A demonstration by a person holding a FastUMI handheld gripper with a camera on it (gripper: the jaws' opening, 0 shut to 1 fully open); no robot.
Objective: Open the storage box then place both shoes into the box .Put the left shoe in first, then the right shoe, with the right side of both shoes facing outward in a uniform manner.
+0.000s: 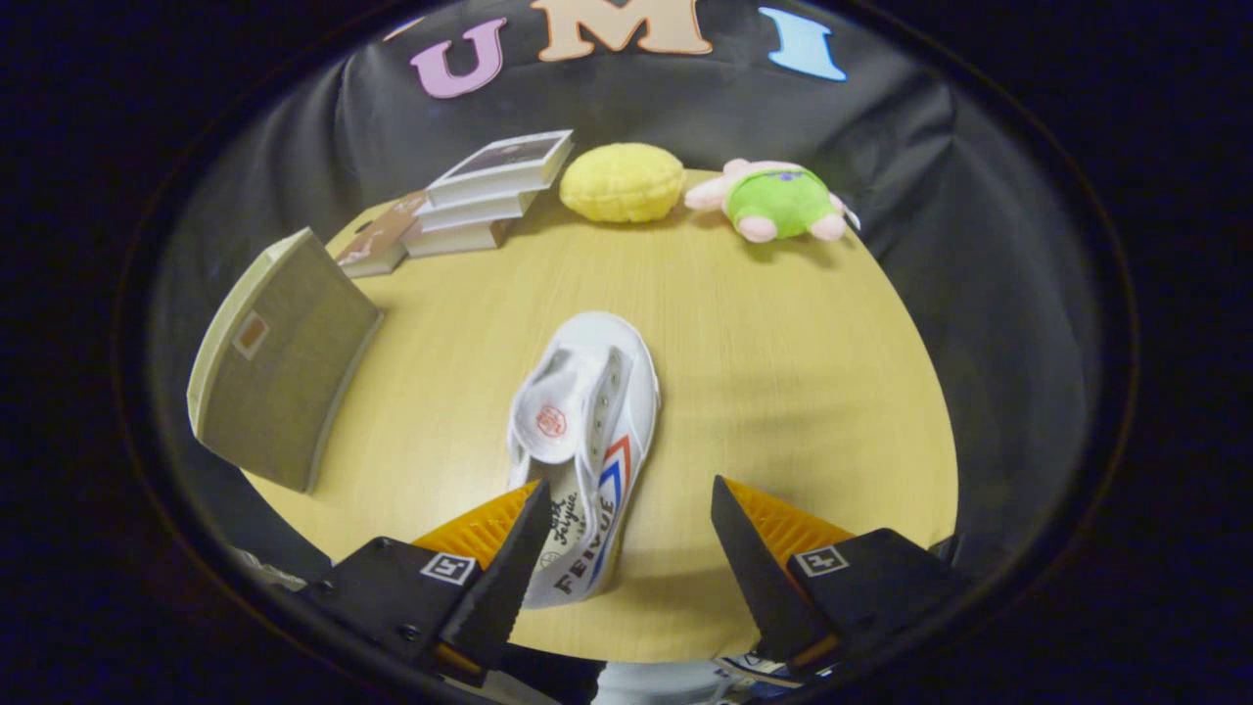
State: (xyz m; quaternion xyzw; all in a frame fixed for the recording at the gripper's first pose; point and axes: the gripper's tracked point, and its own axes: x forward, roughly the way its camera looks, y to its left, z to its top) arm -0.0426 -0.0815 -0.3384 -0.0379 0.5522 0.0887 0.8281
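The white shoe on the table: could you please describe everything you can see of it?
The shoe is a white canvas sneaker with red and blue side stripes, lettering along its side, empty eyelets and its tongue folded up, showing a red logo. It lies on the wooden table, toe pointing away. Its heel end sits between the open gripper's fingers, close against the left finger; contact is unclear. The right finger stands apart.

Bare wooden table (783, 372) lies right of the white canvas shoe (587, 431); the tilted olive fabric box (279, 362) blocks its left, beyond the gripper's (626, 548) parted fingers.
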